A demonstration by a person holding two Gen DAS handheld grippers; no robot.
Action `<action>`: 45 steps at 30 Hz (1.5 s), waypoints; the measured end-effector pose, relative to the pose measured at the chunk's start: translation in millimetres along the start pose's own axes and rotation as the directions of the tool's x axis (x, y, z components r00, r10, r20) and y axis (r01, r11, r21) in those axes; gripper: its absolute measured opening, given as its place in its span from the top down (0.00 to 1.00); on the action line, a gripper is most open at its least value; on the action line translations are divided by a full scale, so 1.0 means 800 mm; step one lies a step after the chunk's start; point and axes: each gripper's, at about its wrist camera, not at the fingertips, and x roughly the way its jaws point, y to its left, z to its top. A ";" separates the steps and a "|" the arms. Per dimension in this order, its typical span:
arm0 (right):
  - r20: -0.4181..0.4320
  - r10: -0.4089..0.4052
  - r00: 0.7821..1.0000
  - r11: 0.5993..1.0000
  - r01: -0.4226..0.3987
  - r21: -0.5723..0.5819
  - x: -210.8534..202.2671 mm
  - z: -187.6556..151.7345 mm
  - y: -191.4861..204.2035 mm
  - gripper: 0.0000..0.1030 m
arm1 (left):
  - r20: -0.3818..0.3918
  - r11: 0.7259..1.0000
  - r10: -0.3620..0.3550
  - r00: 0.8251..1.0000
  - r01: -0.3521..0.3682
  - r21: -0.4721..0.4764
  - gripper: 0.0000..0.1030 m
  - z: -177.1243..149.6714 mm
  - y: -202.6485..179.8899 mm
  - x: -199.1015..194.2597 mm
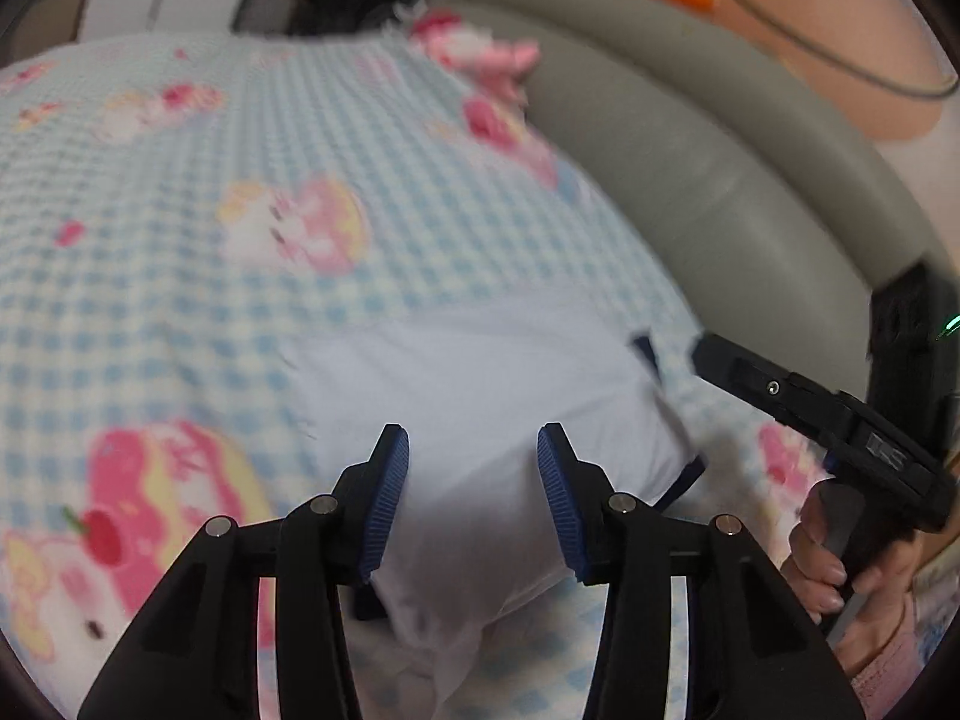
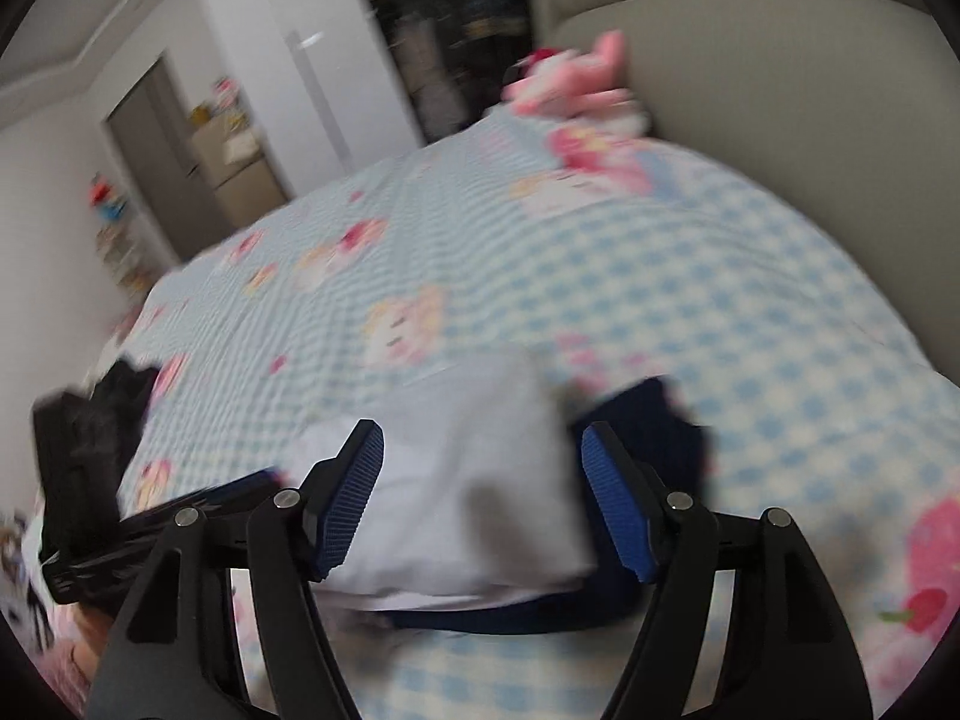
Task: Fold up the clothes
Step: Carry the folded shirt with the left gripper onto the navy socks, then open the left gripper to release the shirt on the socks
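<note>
A folded white garment with dark navy trim lies on the blue checked bedspread. My left gripper is open just above it, with nothing between the blue pads. In the right wrist view the same garment lies below my right gripper, which is open and empty; the navy trim shows at the garment's right and front edges. The right gripper's body, held by a hand, shows at the right of the left wrist view. The left gripper's black body shows at the left of the right wrist view.
A grey padded headboard runs along the bed's right side. A pink plush toy lies at the far end by the headboard. A dark garment sits at the bed's left edge. White wardrobe doors stand beyond the bed.
</note>
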 end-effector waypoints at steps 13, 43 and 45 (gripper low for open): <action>-0.099 -0.120 0.988 0.993 0.118 -0.025 0.068 -0.063 -0.028 0.31 | -0.089 0.999 -0.036 0.995 0.032 -0.042 0.53 -0.013 0.023 0.055; -0.003 0.007 1.000 0.999 -0.007 -0.044 -0.011 -0.029 0.212 0.04 | 0.230 0.936 0.350 0.908 -0.329 -0.126 0.25 -0.016 0.146 -0.297; -0.012 0.025 1.000 0.998 -0.026 -0.056 -0.005 -0.034 0.244 0.02 | 0.227 0.921 0.384 0.895 -0.355 -0.159 0.24 -0.027 0.175 -0.328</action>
